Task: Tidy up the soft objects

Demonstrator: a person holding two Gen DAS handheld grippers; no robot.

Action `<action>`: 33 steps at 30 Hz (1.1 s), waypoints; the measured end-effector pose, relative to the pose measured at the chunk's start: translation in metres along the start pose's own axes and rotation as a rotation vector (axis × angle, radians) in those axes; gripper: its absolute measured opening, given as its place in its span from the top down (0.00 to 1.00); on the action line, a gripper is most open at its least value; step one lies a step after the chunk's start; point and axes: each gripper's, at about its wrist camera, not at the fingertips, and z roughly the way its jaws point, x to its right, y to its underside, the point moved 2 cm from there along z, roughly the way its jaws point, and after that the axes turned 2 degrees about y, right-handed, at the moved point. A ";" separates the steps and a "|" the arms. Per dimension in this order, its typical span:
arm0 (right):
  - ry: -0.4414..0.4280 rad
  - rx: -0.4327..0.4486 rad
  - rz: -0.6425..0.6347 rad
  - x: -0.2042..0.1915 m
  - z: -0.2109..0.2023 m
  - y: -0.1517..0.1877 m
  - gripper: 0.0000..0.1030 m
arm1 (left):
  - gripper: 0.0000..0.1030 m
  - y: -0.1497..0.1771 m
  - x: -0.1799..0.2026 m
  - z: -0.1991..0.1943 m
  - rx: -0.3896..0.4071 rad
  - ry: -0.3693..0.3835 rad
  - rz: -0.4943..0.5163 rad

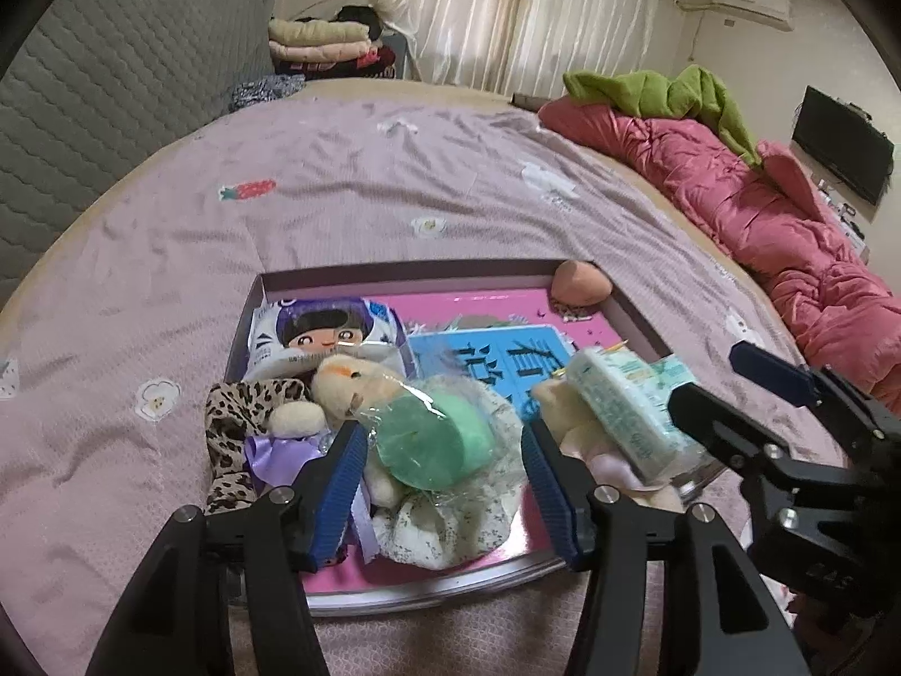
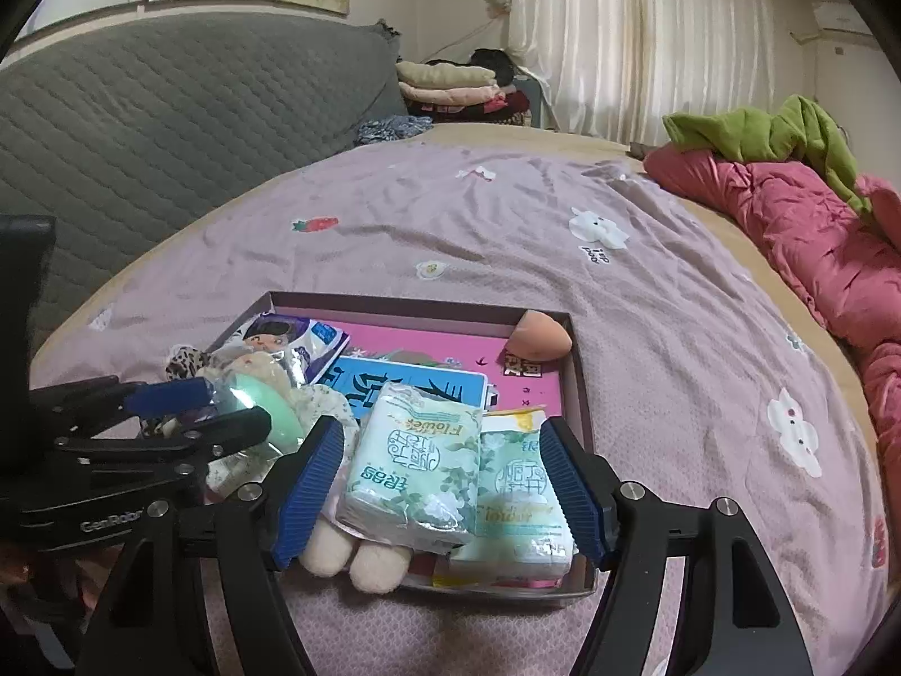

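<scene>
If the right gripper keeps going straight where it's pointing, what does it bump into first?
Most likely the green tissue packs in the box. They sit right between the right gripper's open jaws, though the depth is hard to judge.

- Box (image 2: 580,394) lies on the bed (image 2: 507,236).
- Sponge (image 2: 540,335) sits in the box's far right corner.
- Tissue packs (image 2: 416,479) fill its near right.
- Plush toys (image 1: 360,388) crowd its near left.
- Quilt (image 2: 816,259) lies right of the box.

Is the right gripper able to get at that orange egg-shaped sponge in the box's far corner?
Probably yes. The right gripper stands open, and the orange sponge lies uncovered in the corner; the gripper must only pass above the tissue packs.
</scene>
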 end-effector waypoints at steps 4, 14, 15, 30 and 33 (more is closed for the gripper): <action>-0.006 0.000 0.014 0.001 -0.004 0.004 0.28 | 0.43 0.000 0.002 -0.009 0.022 -0.002 0.012; -0.013 0.000 0.015 -0.007 -0.022 0.023 0.28 | 0.43 0.016 0.001 -0.022 0.026 -0.059 0.006; -0.008 -0.001 0.014 -0.009 -0.024 0.025 0.28 | 0.43 0.019 0.001 -0.025 0.027 -0.064 0.002; 0.001 -0.066 0.041 -0.023 -0.052 0.072 0.28 | 0.43 0.064 0.009 -0.053 -0.040 -0.113 -0.011; 0.008 -0.079 0.071 -0.024 -0.058 0.083 0.28 | 0.43 0.074 0.012 -0.059 -0.052 -0.122 -0.018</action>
